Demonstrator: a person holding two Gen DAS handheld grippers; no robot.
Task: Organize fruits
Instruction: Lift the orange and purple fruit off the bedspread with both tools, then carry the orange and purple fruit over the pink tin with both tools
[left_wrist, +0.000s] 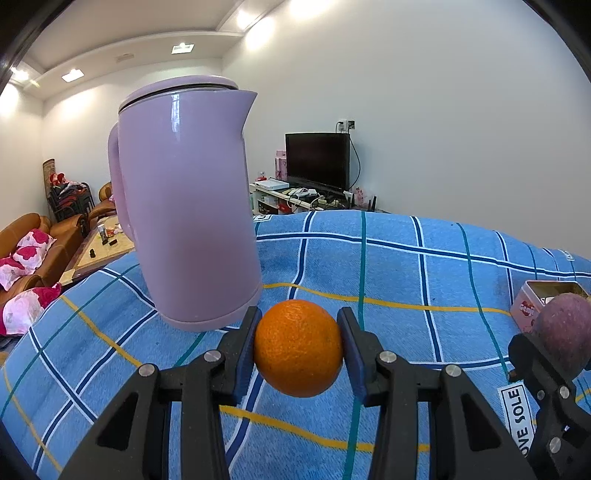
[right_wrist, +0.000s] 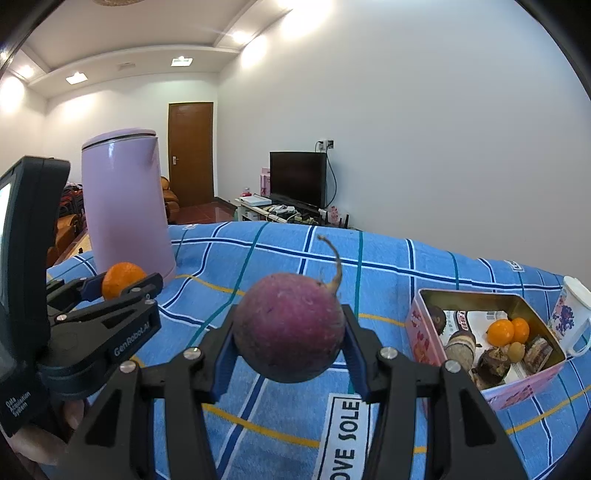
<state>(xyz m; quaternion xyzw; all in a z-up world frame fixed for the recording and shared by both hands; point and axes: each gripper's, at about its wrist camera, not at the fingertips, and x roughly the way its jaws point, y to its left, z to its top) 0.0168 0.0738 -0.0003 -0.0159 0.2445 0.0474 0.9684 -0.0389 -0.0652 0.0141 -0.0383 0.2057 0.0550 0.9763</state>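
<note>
My left gripper (left_wrist: 299, 347) is shut on an orange (left_wrist: 298, 348) and holds it above the blue checked cloth (left_wrist: 406, 266), just in front of the lilac kettle (left_wrist: 184, 199). My right gripper (right_wrist: 290, 332) is shut on a round purple fruit with a curled stem (right_wrist: 290, 326), also held above the cloth. The left gripper with the orange (right_wrist: 123, 278) shows at the left of the right wrist view. The purple fruit (left_wrist: 565, 332) shows at the right edge of the left wrist view.
An open pink tin (right_wrist: 546, 373) at the right holds two small oranges (right_wrist: 508, 330), dark fruits and paper packets. A floral mug (right_wrist: 570, 319) stands beyond it. The kettle (right_wrist: 125, 206) stands at the far left. A white label (right_wrist: 345, 435) lies on the cloth.
</note>
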